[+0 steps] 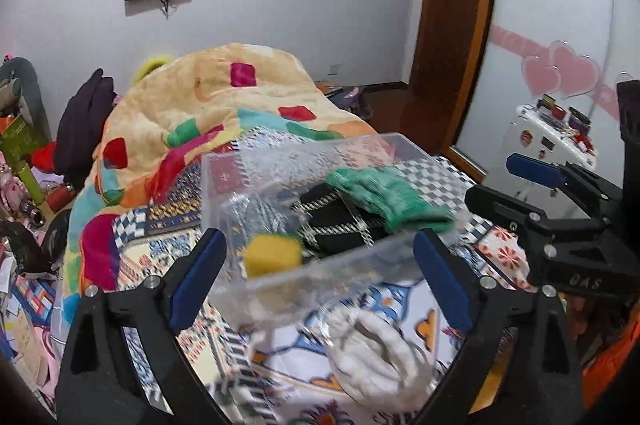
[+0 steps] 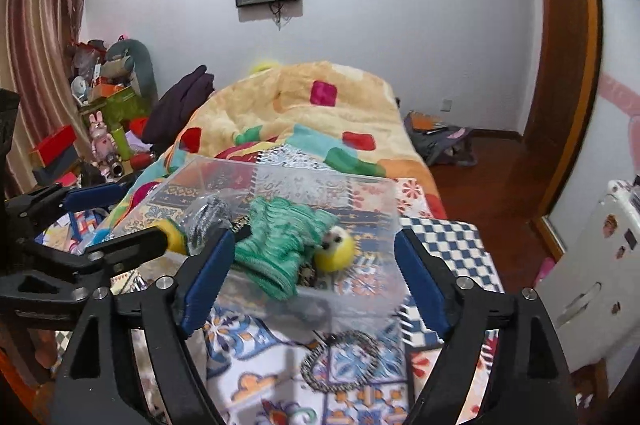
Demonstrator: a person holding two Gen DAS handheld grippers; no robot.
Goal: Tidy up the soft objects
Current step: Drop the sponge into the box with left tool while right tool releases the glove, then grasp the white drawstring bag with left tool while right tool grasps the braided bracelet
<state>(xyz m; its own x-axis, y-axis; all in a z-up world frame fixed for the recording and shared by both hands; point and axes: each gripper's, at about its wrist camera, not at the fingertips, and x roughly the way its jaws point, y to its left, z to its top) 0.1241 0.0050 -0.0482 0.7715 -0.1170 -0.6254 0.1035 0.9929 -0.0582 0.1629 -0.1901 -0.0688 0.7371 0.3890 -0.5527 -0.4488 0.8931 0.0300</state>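
A: Where do the soft things sit?

B: Most are in the clear plastic box (image 1: pixel 320 185) on the bed (image 2: pixel 360 377), on its patterned bedcover. A green knitted piece (image 2: pixel 276 249) lies across the middle of the box, over a black cloth with a chain-like trim (image 1: pixel 340 221). A yellow sponge block (image 1: pixel 272 255) rests at one near corner, and a yellow ball with a small face (image 2: pixel 336 249) is just beside the green knit.

A: Anything outside the box?

B: A crumpled white cloth (image 1: pixel 376 353) lies on the bedcover just in front of it, between the left tool's fingers. From the right view, a dark braided ring (image 2: pixel 344 361) lies flat on the cover, near the box's front wall.

A: And the tools?

B: The left tool (image 1: pixel 320 281) has its blue-padded fingers spread wide, gripping nothing. The right tool (image 2: pixel 316 277) is likewise spread and empty, facing the box's near wall.

A: Behind all that?

B: A heaped cream blanket with coloured patches (image 2: pixel 304 109) at the far end of the bed.
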